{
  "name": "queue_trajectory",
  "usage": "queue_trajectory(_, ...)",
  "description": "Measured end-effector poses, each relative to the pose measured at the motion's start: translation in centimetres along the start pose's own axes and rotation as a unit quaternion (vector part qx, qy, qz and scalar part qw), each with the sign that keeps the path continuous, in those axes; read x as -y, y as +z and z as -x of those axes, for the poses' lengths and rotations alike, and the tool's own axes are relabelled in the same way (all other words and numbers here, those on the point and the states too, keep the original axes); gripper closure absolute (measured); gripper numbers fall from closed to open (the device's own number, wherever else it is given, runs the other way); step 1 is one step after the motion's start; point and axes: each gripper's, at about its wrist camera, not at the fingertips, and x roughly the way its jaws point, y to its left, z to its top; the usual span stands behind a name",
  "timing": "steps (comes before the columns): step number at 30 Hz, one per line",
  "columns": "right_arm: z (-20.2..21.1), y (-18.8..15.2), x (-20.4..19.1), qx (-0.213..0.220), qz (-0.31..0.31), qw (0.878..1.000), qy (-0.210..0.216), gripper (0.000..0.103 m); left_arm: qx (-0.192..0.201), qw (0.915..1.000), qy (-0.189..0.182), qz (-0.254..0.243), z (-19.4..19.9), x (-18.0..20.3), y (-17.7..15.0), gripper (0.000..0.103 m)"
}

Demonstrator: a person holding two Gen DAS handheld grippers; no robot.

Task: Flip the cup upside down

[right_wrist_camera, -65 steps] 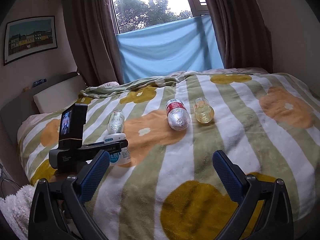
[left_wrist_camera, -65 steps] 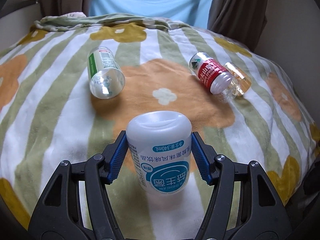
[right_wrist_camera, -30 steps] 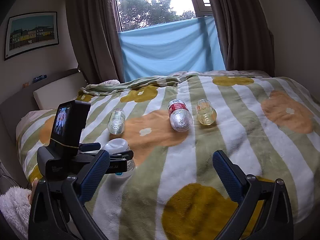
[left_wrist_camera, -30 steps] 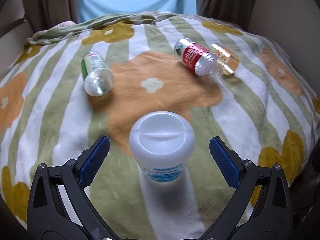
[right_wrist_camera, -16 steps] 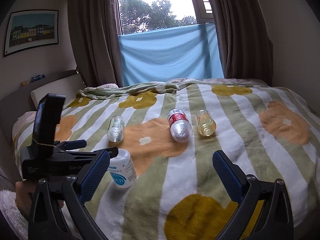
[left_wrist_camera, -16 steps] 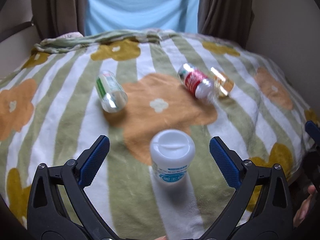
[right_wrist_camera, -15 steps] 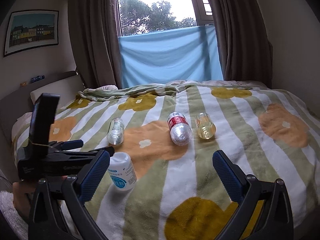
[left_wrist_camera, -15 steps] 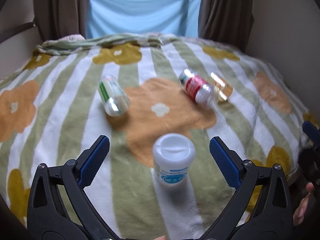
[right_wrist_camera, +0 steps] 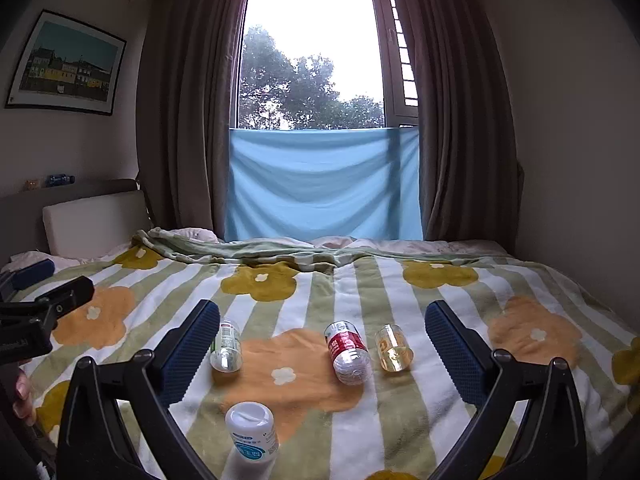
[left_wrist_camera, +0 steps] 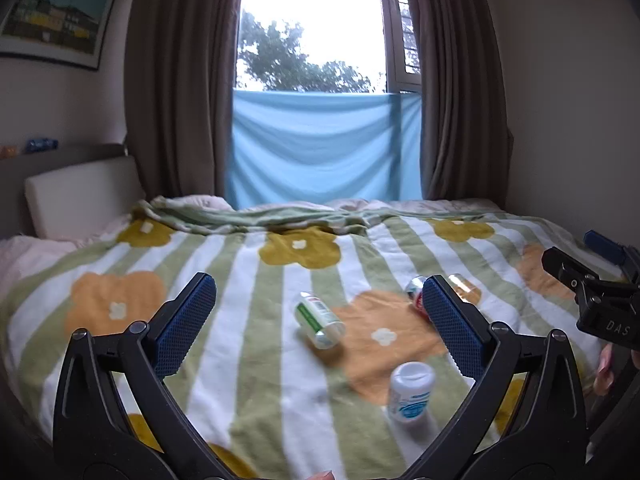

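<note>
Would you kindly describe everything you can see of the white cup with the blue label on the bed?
The white cup looks like matte, opaque plastic, a squat rounded cylinder. It stands on the striped, flowered blanket with its closed flat end up; that end has a shallow moulded ridge. A blue and white printed label wraps the lower body, the print too small to read. Nothing grips it: the left gripper and right gripper are both open and apart from it.

Bright window (right_wrist_camera: 312, 56), brown curtains (right_wrist_camera: 184, 112), framed picture (right_wrist_camera: 66, 64), perhaps a townscape

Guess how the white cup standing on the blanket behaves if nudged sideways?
The white cup stands taller than wide on a soft blanket, so it likely tips. It looks like light plastic. Once down, its round body would probably roll.
</note>
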Motion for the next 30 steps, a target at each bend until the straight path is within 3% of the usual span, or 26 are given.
queue_trajectory(7, 0.4, -1.2, -1.2, -0.005, 0.018, 1.000, -0.019, 0.000, 0.007, 0.9999, 0.009, 0.001, 1.6, -0.8, -2.0, 0.000)
queue_trajectory(14, 0.9, -1.0, -1.2, -0.001, 0.020, 1.000, -0.020, 0.000, 0.020, 0.9995, 0.008, 0.023, 2.3, -1.6, -2.1, 0.000)
queue_trajectory(30, 1.1, -0.8, -1.3, -0.004, 0.016, 1.000, -0.010, 0.000, 0.028, 0.9995, -0.003, 0.012, 2.5, 0.1, -2.0, 0.000)
